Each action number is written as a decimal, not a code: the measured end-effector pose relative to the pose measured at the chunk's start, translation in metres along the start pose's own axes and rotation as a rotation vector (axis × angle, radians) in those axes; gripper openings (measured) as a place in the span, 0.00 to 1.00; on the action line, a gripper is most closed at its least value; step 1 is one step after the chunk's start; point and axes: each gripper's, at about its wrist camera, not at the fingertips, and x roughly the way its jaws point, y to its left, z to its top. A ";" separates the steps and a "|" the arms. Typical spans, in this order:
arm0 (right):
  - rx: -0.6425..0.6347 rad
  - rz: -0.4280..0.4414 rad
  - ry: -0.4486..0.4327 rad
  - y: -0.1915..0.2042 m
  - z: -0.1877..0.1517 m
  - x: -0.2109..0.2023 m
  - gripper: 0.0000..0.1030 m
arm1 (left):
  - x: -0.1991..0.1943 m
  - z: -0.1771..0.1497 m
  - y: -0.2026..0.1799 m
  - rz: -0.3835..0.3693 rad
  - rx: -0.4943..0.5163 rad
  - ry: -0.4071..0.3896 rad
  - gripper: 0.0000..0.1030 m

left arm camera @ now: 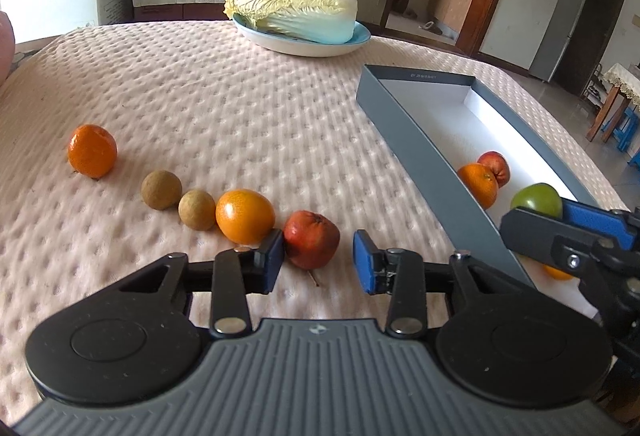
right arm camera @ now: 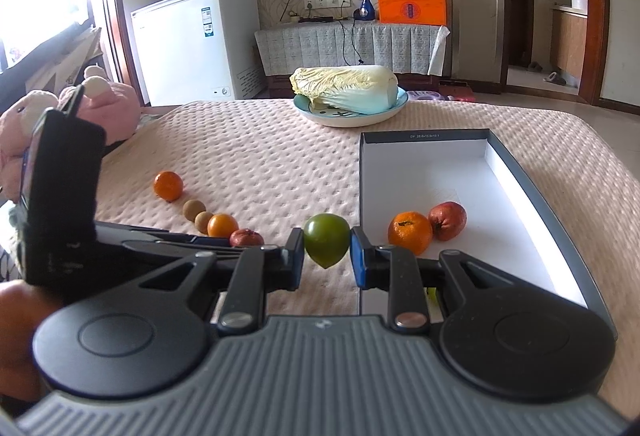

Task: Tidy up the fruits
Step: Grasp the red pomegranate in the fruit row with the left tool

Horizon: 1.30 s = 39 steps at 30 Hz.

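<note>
On the pink quilted cloth lies a row of fruit: a mandarin (left arm camera: 92,150), two brown round fruits (left arm camera: 161,190) (left arm camera: 197,209), an orange (left arm camera: 245,215) and a red fruit (left arm camera: 312,240). My left gripper (left arm camera: 320,262) is open and low over the cloth, with the red fruit just ahead between its fingertips; the left pad (left arm camera: 274,256) is at the fruit's side and the right pad stands apart. My right gripper (right arm camera: 325,256) is shut on a green fruit (right arm camera: 325,245), held above the near left edge of the grey box (right arm camera: 520,172). An orange (right arm camera: 410,232) and a red fruit (right arm camera: 447,220) lie inside the box.
A napa cabbage (left arm camera: 292,12) lies on a blue-rimmed plate (left arm camera: 304,50) at the table's far side. Pink plush toys (right arm camera: 100,104) sit off the left edge. Another orange fruit (left arm camera: 558,272) shows in the box's near end under the right gripper.
</note>
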 end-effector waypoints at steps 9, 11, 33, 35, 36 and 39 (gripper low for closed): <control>0.003 0.006 -0.004 -0.001 0.000 -0.002 0.27 | 0.000 0.000 0.002 0.000 0.005 -0.002 0.33; -0.003 0.013 -0.004 0.000 0.000 -0.003 0.27 | -0.001 0.000 0.002 -0.001 0.005 0.000 0.33; -0.018 0.041 -0.015 0.007 0.003 -0.014 0.27 | -0.040 0.009 0.009 0.042 0.048 -0.075 0.33; -0.021 0.047 -0.016 0.008 0.003 -0.016 0.27 | -0.042 0.010 0.010 0.048 0.046 -0.081 0.33; -0.022 0.051 -0.015 0.008 0.002 -0.016 0.27 | -0.043 0.010 0.010 0.050 0.047 -0.085 0.33; -0.028 0.063 -0.012 0.010 0.001 -0.017 0.27 | -0.046 0.011 0.011 0.055 0.043 -0.089 0.33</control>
